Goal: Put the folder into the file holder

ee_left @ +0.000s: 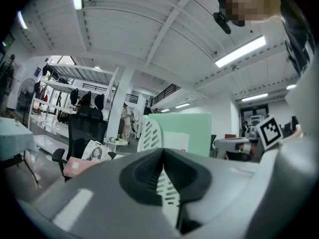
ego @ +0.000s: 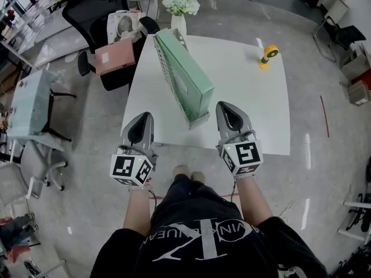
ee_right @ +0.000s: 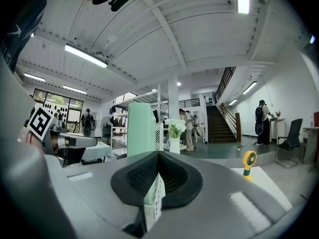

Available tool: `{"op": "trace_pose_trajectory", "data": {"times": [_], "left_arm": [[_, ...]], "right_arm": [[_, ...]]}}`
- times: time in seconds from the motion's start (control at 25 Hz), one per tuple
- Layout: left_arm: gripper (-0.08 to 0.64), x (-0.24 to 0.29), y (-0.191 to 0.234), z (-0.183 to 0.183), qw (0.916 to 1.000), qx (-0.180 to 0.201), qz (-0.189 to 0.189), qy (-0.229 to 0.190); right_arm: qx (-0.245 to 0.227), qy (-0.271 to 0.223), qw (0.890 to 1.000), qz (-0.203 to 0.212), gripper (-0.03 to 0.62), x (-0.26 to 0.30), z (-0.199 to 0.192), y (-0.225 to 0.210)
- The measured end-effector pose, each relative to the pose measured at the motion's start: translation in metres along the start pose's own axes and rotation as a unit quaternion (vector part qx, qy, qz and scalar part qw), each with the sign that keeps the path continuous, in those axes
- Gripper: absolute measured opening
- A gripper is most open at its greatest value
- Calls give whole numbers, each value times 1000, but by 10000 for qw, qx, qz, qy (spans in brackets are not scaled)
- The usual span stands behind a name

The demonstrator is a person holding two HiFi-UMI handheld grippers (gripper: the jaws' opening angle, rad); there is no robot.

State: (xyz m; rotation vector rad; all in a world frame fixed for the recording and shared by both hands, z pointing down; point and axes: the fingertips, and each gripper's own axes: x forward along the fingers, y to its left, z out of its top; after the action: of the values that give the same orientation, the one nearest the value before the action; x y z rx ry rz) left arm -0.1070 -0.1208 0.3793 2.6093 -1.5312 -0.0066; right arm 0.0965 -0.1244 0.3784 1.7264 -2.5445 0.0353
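On the white desk [ego: 249,109] a vase of white flowers [ego: 180,7] stands at the far edge and a small yellow fan [ego: 268,55] at the far right. An office chair [ego: 95,10] carrying a pink box [ego: 114,58] is beside the desk's left side. The green folder [ego: 186,77] stands on its edge inside the white file holder [ego: 164,62]. Its long axis runs from the near edge towards the vase. The left claw [ego: 146,117] and the right claw [ego: 225,108] are both clenched on nothing, at either side of the holder's near end.
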Motion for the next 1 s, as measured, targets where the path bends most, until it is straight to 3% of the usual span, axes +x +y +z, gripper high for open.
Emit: {"op": "trace_pose_trajectory", "data": {"times": [1.0], "left_arm": [[0, 1, 26, 50, 9984, 228, 280, -434]], "right_arm": [[208, -349, 9991, -106, 6, -3, 49, -18]]}}
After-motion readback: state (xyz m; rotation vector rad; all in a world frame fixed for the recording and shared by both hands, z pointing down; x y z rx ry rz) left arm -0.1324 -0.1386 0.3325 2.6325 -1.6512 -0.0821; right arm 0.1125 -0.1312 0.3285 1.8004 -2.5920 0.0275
